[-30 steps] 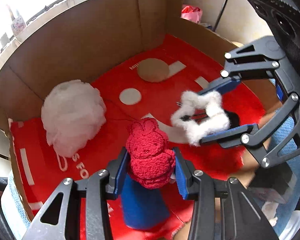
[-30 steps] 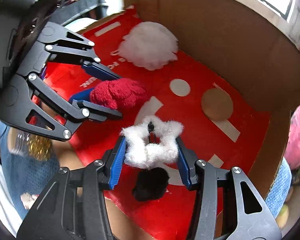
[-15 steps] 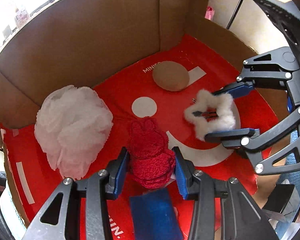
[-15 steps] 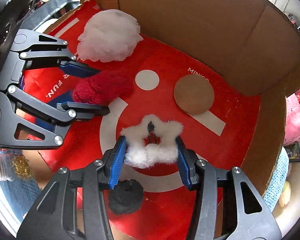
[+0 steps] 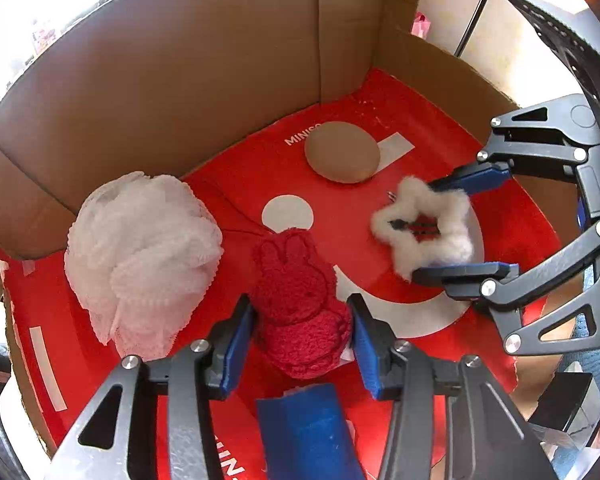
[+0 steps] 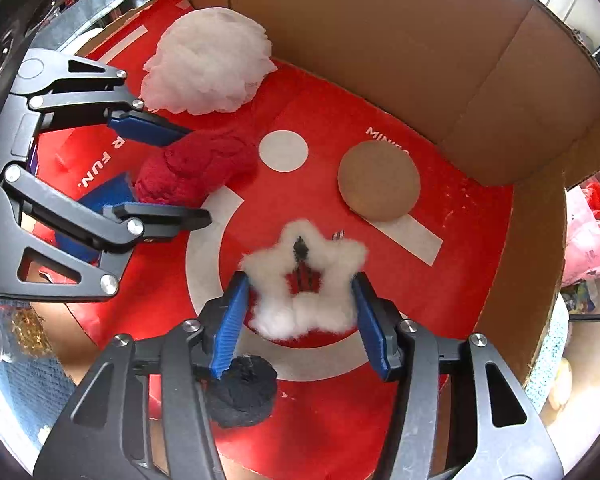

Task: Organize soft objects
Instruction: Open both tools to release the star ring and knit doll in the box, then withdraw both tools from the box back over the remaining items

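My left gripper (image 5: pixel 300 324) is shut on a red fluffy bunny toy (image 5: pixel 295 300) and holds it low over the red floor (image 5: pixel 340 208) of a cardboard box (image 5: pixel 179 60). My right gripper (image 6: pixel 300 304) is shut on a white fluffy star-shaped hair clip (image 6: pixel 304 280) over the box floor. The left gripper (image 6: pixel 179 176) with the red bunny toy (image 6: pixel 195 168) shows at left in the right wrist view. The right gripper (image 5: pixel 476 220) with the star clip (image 5: pixel 424 228) shows at right in the left wrist view.
A white mesh pouf (image 5: pixel 139 256) lies at the box's left. A flat brown round pad (image 5: pixel 342 156) lies toward the back. A blue piece (image 5: pixel 304 432) lies under the left gripper. A black fuzzy ball (image 6: pixel 239 388) lies under the right gripper. Cardboard walls (image 6: pixel 420 40) enclose the back and sides.
Both grippers have moved forward and down into the box, each still holding its object. The bunny and the star clip now sit closer to the red floor.
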A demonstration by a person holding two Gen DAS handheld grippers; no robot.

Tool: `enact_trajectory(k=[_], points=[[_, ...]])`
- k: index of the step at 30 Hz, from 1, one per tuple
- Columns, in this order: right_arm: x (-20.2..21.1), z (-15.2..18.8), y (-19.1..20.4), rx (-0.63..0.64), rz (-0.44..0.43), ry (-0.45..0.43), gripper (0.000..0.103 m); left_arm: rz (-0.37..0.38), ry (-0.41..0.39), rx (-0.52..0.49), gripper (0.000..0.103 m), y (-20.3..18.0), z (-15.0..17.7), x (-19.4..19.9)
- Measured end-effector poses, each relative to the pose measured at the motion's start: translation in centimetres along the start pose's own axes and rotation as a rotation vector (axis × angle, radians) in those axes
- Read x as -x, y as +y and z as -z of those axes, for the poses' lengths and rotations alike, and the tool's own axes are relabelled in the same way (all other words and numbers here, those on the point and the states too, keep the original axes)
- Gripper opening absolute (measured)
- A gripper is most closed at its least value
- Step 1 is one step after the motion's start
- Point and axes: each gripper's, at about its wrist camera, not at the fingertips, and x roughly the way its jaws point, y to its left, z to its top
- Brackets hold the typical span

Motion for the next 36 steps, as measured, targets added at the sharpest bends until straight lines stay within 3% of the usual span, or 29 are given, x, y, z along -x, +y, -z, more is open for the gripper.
enact_trajectory(k=[3,9,19,27,36], points=[[0.3,0.0,-0.2,-0.010,-0.001,-0.006,0.057,0.004,0.001,0.004,0.062,0.2,0.1,-0.2],[1.3,0.7,-0.8,-0.022,0.015,-0.029,0.057,-0.006,-0.023,0.012,0.067,0.2,0.7,0.7],[6.7,3.5,-0.9,-0.093,0.038,-0.134,0.062,-0.052,-0.112,0.065,0.082,0.2,2.4,6.3],[12.2,7.2,-0.8,-0.153,0.057,-0.223,0.067,-0.076,-0.202,0.148,0.091,0.8,6.2,11.9],[17.9,13.5,2.0,-0.170,0.118,-0.324,0.074,-0.114,-0.300,0.244,0.099,0.2,12.1,17.9]])
